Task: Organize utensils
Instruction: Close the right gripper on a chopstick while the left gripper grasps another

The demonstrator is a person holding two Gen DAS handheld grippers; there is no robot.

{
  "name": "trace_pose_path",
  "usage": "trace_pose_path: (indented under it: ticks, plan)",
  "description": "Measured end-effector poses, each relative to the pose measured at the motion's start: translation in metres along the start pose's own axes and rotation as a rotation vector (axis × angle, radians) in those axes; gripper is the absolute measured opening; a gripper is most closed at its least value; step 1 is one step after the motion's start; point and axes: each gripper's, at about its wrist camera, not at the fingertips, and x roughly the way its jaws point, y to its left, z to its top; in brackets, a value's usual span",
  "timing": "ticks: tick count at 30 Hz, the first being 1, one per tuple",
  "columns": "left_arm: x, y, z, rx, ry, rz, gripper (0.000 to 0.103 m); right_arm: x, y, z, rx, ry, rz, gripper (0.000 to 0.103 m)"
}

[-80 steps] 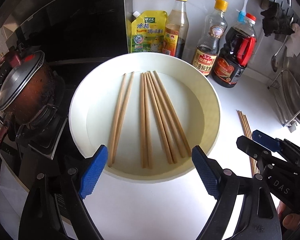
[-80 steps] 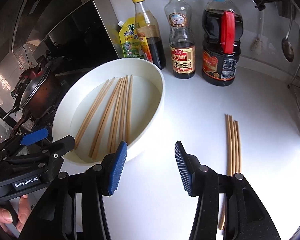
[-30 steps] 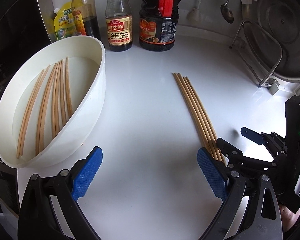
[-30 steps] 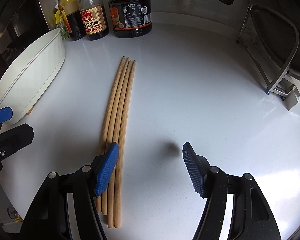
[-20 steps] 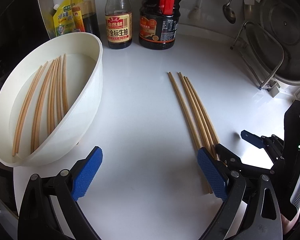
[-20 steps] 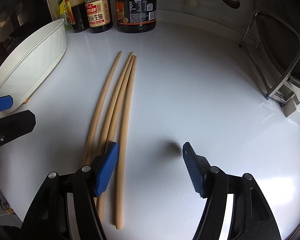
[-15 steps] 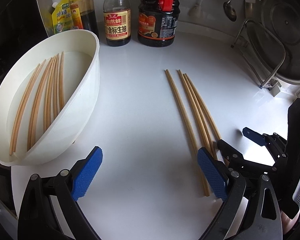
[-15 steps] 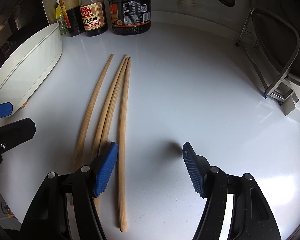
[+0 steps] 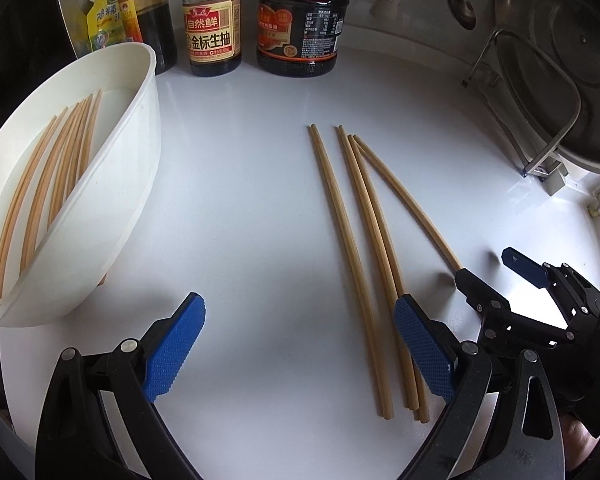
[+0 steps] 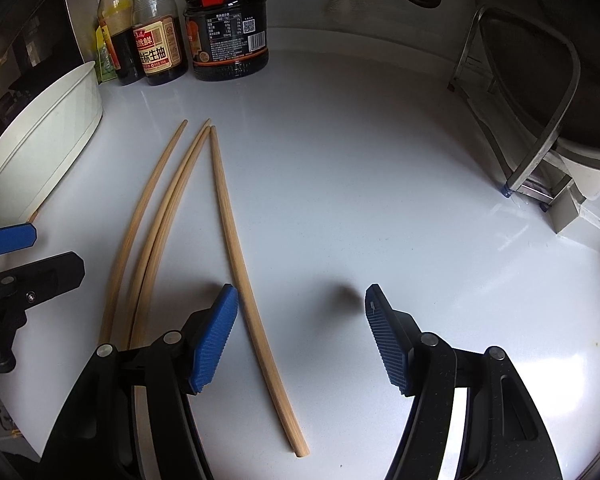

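White glossy bench (image 9: 240, 184) fills both views, with a grey steel rack (image 10: 540, 128) at its right side. At the left stands a wide white round basin (image 9: 112, 208) with several wooden chopsticks (image 9: 56, 168) lying inside it. Four more long wooden chopsticks (image 9: 356, 240) lie loose on the bench, fanned a little.

The left claw (image 9: 300, 348) has its blue pads apart and holds nothing; one loose chopstick lies between the pads and two run under the right pad. The right claw (image 10: 300, 340) is also apart and empty, with a single pale chopstick (image 10: 240, 264) passing just inside its left pad; the other three lie outside it.

At the back a dark soy sauce bottle (image 9: 212, 36) has a label reading 金标生抽, beside a red-handled dark jug (image 9: 300, 28) and a yellow pouch (image 9: 104, 24).
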Motion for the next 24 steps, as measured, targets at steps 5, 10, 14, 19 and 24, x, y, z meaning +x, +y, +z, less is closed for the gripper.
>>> trace_pose_path:
  ticks: [5, 10, 14, 19, 24]
  plan:
    - [0.006, -0.005, 0.001, 0.013, -0.004, 0.028, 0.094, -0.005, 0.001, 0.001, -0.015, -0.031, 0.022, 0.064]
    - [0.015, -0.001, 0.004, -0.002, 0.0, 0.054, 0.094, 0.002, 0.006, 0.002, -0.029, -0.028, 0.038, 0.063]
    - [0.02, 0.002, 0.002, -0.003, 0.005, 0.068, 0.094, 0.004, 0.009, 0.004, -0.044, -0.033, 0.04, 0.063]
    - [0.025, 0.0, 0.0, 0.0, 0.019, 0.067, 0.094, 0.004, 0.008, 0.004, -0.043, -0.036, 0.041, 0.063]
    - [0.029, -0.004, 0.0, 0.018, 0.019, 0.082, 0.094, 0.003, 0.006, 0.002, -0.041, -0.036, 0.033, 0.063]
